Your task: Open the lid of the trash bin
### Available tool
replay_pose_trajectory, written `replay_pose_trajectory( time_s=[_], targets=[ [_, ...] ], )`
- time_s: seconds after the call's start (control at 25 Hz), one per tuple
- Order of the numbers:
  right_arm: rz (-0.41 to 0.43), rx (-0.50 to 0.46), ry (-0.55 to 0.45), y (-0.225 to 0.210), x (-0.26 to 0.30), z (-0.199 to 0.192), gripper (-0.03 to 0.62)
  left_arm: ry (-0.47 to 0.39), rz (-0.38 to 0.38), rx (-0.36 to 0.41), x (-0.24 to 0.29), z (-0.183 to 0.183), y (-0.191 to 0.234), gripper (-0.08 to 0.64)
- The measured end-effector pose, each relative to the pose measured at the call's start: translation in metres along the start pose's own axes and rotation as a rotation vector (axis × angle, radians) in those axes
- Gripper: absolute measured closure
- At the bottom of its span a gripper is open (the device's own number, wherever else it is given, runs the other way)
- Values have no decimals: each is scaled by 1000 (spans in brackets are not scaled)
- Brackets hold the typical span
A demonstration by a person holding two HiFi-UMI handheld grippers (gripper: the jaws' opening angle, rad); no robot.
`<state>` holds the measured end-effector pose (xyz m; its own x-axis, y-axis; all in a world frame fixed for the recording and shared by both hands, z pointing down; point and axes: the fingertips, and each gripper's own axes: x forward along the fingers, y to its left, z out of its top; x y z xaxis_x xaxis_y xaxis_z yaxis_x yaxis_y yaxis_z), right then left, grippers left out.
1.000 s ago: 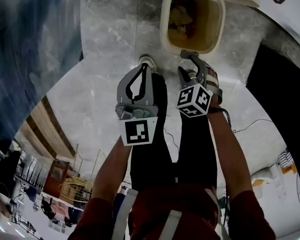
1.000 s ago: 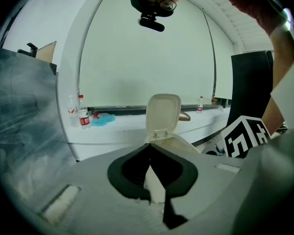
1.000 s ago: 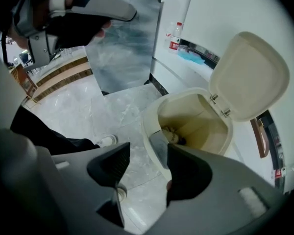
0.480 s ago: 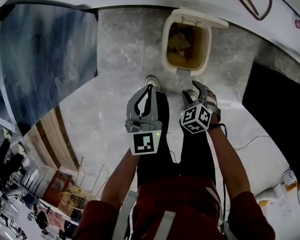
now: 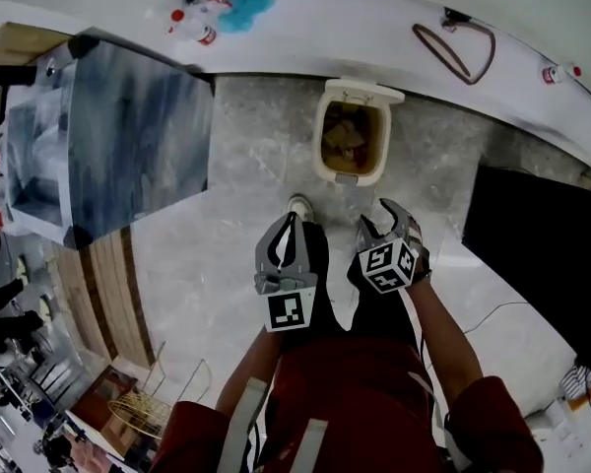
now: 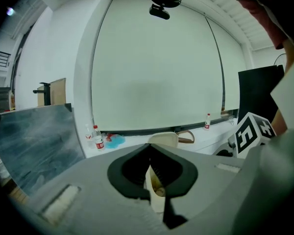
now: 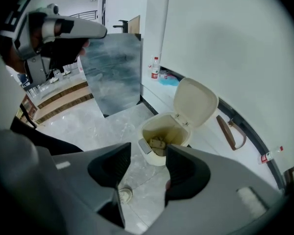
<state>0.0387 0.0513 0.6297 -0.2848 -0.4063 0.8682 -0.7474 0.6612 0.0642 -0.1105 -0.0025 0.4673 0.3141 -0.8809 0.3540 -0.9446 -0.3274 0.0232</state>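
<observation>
Bin: The trash bin (image 5: 319, 146) stands on the grey floor (image 5: 227, 230). It is close to the white wall, a little way in front of the person's feet.
Lid: The lid (image 5: 361, 91) is already up. It stands on the hinge at the back of the bin and tips toward the wall. I think the job is done.
Inside: Some crumpled trash (image 5: 347, 138) lies at the bottom.
Left gripper: The left gripper (image 5: 293, 220) is up in the air in front of the person, well apart from the bin. Its jaws are closed tip to tip and hold nothing.
Right gripper: The right gripper (image 5: 376, 215) is just beside the left one, also well apart from the bin. Its jaws are wide apart. They have just closed a tiny bit, and nothing is between them.
How the lid feels: I guess it is thin plastic, so it should be light, stiff, smooth and a bit slippery. It only swings on its hinge, so pulling it sideways could break it.
Where to hold: The front edge of the lid, far from the hinge, looks best. The grey tab (image 7: 145, 146) at the front of the bin may be a push button, but I cannot be sure.
Watch out: The bin looks light. A hard push could slide it or tip it.
</observation>
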Motion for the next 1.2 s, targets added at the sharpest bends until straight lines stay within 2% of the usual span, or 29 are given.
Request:
replay_pose_trajectory(
  time_s=[0.24,0.4,0.64,0.8,0.92,1.04,1.2],
  targets=[
    [-29,37,-117,-17,-63,25,376,-90,38,28,-20,50,-10,554],
    [-45,63,-193,-22,-109,44,376,-112,61,3,-39,74,-19,555],
    [-98,81,-324,-51,-179,83,376,-189,82,22,-54,120,-34,554],
    [-111,75,-421,-64,-222,105,376,-250,100,39,-67,155,-39,555],
    [-145,56,-516,-78,-254,127,376,-303,125,76,-77,183,-41,555],
    [-179,43,-609,-92,-290,143,376,-336,145,80,-90,205,-47,555],
    [-223,75,-722,-113,-333,158,376,-365,155,94,-102,231,-53,555]
  ],
)
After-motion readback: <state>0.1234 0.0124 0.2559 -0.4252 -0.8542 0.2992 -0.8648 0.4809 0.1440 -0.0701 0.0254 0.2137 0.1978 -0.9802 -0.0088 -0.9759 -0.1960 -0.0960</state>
